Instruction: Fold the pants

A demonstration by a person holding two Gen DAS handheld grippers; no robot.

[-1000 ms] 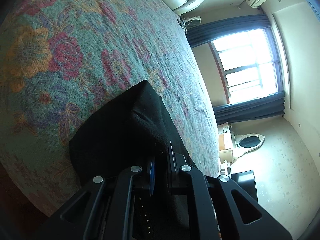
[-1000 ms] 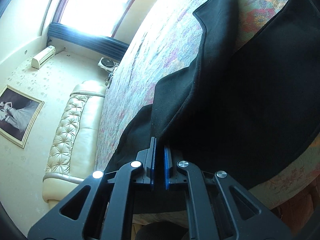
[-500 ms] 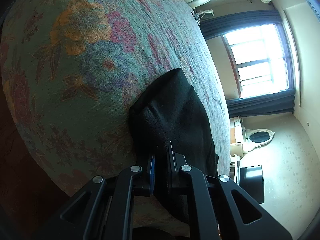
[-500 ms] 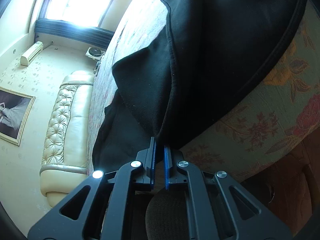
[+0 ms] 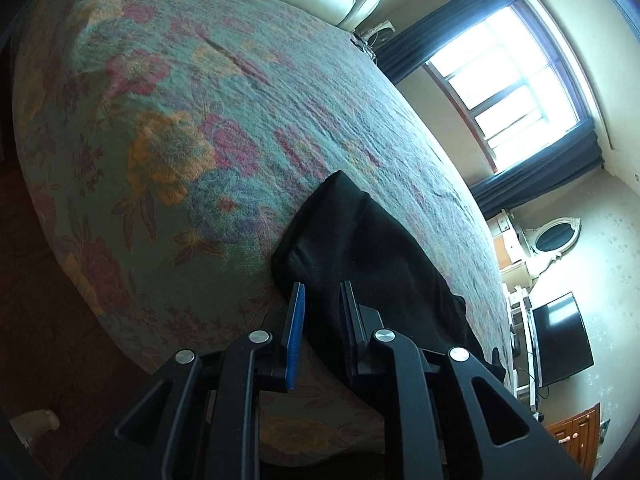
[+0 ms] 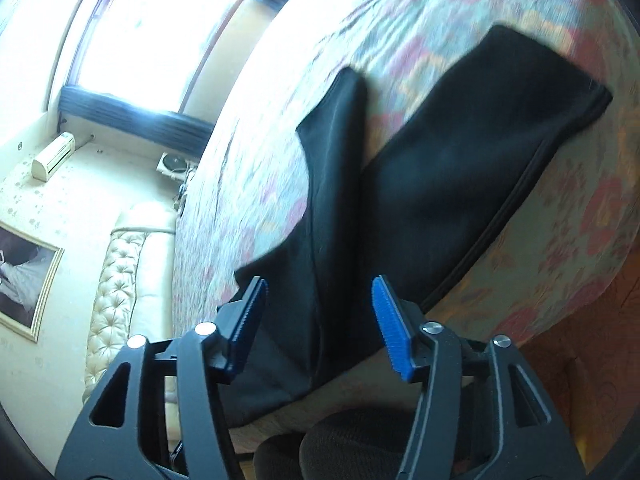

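The black pants (image 6: 460, 184) lie on the flowered bedspread (image 6: 440, 12) at the bed's near edge, the two legs spread apart in a V. In the left wrist view one black end of the pants (image 5: 360, 248) lies on the bedspread (image 5: 180, 120) near the edge. My left gripper (image 5: 322, 320) is open just behind that end, its blue pads apart and holding nothing. My right gripper (image 6: 320, 316) is wide open above the part where the legs meet, and holds nothing.
A cream tufted headboard (image 6: 116, 280) stands at the bed's far end. A bright window with dark curtains (image 5: 516, 84) is beyond the bed. A dresser with an oval mirror (image 5: 556, 236) and a dark screen (image 5: 560, 344) stand at the right. Dark wooden floor (image 5: 44, 312) lies below the bed edge.
Both grippers were shut on the black pants and have opened, letting the cloth go. The pants now lie on the bed, and both grippers have drawn back a little.
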